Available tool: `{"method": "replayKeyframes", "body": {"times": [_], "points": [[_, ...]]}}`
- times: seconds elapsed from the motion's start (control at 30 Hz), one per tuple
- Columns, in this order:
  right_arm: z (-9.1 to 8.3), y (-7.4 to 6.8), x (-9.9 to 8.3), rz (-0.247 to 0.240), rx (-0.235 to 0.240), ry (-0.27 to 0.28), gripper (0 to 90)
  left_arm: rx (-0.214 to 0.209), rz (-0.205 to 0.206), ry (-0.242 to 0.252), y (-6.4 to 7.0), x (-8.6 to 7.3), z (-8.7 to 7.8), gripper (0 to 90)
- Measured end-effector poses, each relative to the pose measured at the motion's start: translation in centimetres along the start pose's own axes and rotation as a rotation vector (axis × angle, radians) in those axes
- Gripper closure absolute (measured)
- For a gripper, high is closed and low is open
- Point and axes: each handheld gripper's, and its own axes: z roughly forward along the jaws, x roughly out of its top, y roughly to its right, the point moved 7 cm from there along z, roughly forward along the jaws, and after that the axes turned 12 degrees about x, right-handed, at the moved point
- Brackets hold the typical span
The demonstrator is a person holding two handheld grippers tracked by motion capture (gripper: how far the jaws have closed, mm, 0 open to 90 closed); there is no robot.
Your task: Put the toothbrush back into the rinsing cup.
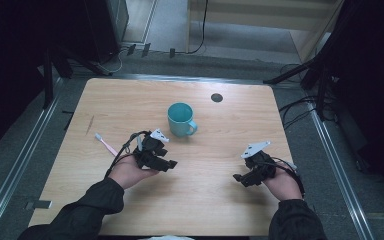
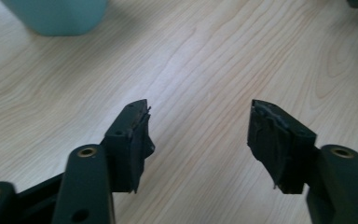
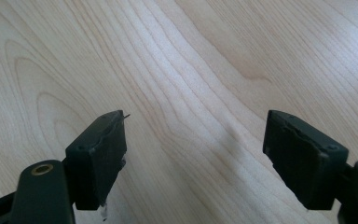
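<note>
Dark sleeves enter from the bottom edge of the high view, each hand carrying one gripper over the table (image 1: 210,200), the largest surface in the scene. Its light wood top has rounded corners and metal rails along the left and right sides. Bare wood lies between the two grippers and along the near edge, and a wide open band runs across the far edge. A small dark round spot (image 1: 217,97) sits near the far edge, right of centre.

The teal mug (image 1: 181,120) stands upright slightly left of the table's middle, handle turned to the right. It is just beyond the left gripper (image 1: 170,164) and apart from it; in the left gripper view the mug's base (image 2: 58,16) shows at the top left, ahead of the jaws.

The left gripper's jaws are spread with bare wood between them, holding nothing. The right gripper (image 1: 239,178) rests well right of the mug, near the table's right side, jaws likewise spread wide over bare wood (image 3: 196,140).

A pink-handled toothbrush (image 1: 105,143) lies flat to the left of the left hand, close to the trailing cable.
</note>
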Motion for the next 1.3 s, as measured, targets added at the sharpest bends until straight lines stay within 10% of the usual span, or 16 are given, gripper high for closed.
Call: {"method": "replayKeyframes", "body": {"times": [0.17, 0.27, 1.3], "points": [[0.1, 0.0, 0.2, 0.001, 0.007, 0.001, 21.2, 0.001, -0.02, -0.017, -0.9, -0.2, -0.5, 47.1], [0.0, 0.0, 0.1, -0.003, 0.007, 0.005, 21.1, -0.005, 0.043, -0.053, -1.2, -0.6, -0.6, 53.9], [0.4, 0.0, 0.9, -0.02, 0.021, 0.0, 21.2, 0.019, -0.082, -0.113, -3.9, -1.8, -1.0, 61.3]]}}
